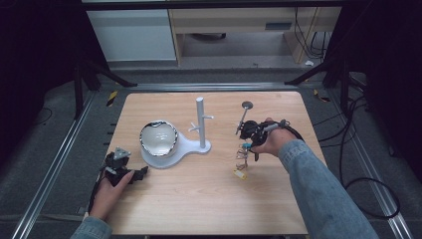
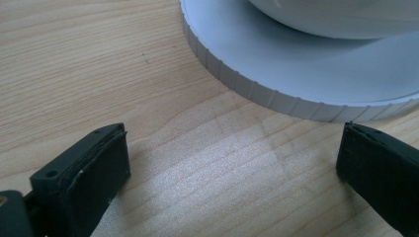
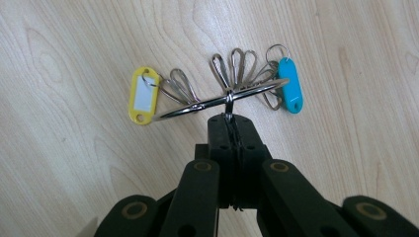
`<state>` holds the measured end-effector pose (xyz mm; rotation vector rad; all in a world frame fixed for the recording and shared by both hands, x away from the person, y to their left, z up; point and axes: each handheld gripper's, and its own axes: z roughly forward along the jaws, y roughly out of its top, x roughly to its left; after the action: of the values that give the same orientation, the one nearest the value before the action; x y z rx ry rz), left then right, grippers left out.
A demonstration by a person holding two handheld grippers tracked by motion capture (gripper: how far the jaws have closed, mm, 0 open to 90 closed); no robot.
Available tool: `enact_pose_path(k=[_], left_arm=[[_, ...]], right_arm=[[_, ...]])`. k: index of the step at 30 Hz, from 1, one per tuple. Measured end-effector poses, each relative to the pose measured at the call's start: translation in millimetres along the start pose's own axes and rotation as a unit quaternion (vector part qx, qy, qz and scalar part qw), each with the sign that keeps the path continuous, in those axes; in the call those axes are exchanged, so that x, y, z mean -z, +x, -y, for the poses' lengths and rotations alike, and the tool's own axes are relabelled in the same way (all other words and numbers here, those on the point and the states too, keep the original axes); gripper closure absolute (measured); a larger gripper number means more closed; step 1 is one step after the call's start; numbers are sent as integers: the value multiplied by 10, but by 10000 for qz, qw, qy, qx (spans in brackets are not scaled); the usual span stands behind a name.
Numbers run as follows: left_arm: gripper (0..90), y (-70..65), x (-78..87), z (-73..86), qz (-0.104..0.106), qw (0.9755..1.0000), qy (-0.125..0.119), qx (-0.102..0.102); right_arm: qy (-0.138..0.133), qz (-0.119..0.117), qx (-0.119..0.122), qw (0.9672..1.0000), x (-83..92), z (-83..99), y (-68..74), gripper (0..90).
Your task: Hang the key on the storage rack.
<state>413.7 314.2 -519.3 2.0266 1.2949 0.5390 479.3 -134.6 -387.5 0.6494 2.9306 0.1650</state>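
Note:
A metal key ring (image 3: 217, 100) carries several wire clips, a yellow tag (image 3: 144, 95) and a blue tag (image 3: 289, 84). My right gripper (image 3: 230, 117) is shut on one clip of the ring and holds it above the wood. In the high view the key ring (image 1: 242, 158) hangs below my right gripper (image 1: 247, 144) at the table's right of centre. My left gripper (image 1: 139, 174) rests near the table's left edge, open, with bare wood between its jaws (image 2: 232, 168). Just ahead of it lies the white stand's round base (image 2: 296, 84).
A white stand (image 1: 200, 122) with an upright post and side pegs sits mid-table, and a shiny bowl (image 1: 158, 138) stands on its round base (image 1: 164, 159). A small round mirror on a thin stem (image 1: 246, 105) stands behind my right hand. Cables trail off the table's right side.

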Motion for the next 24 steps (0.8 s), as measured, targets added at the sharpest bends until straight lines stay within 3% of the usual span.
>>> enact_pose_path(k=[13,24], left_arm=[[0,3,-3,-4,0,10000,4,-17],[0,3,-3,-5,-1,10000,4,-18]], right_arm=[[-88,96,-32,9999,229,37,-28,888],[-265,329,-40,9991,507,-14,-76,889]])
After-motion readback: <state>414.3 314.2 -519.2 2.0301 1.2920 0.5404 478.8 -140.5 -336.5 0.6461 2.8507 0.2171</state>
